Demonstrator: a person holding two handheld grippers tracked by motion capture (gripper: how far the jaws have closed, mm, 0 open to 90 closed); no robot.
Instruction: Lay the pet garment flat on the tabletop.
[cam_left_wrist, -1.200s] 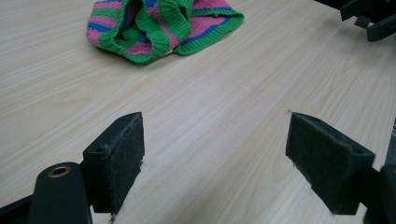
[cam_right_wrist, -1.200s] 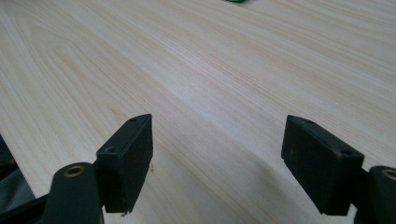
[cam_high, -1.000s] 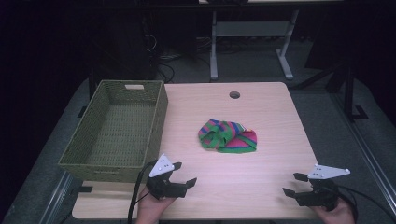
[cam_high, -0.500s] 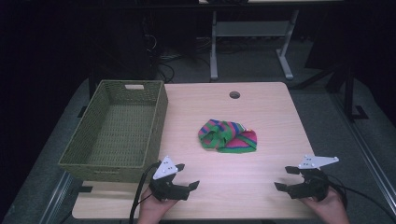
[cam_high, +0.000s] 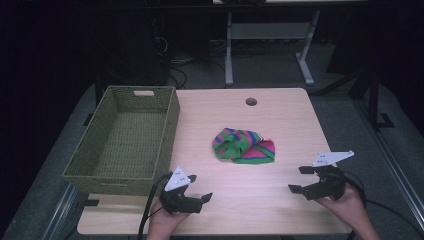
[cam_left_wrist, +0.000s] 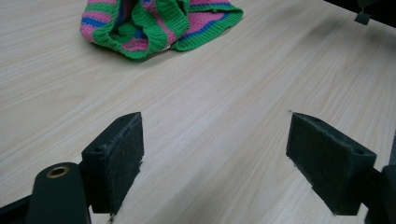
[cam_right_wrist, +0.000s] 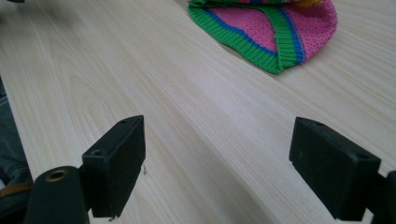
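Pale wood table (cam_high: 280, 200), nothing moved yet | olive woven basket (cam_high: 125, 145) just beyond left gripper (cam_high: 200, 192), holds 0 items | striped knit cloth (cam_high: 244, 146) crumpled ahead of and between both grippers, untouched | right gripper (cam_high: 300, 180) jaws spread, gripping nothing; left likewise | grasp and any placing remain.

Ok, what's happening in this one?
A person sits at a wooden table with a gripper in each hand. The left gripper and the right gripper both stand open with nothing between their jaws; the right one's jaws have just been opening. Both point toward a crumpled striped knit cloth lying mid-table, untouched. A green woven basket sits at the table's left side, with nothing seen inside.
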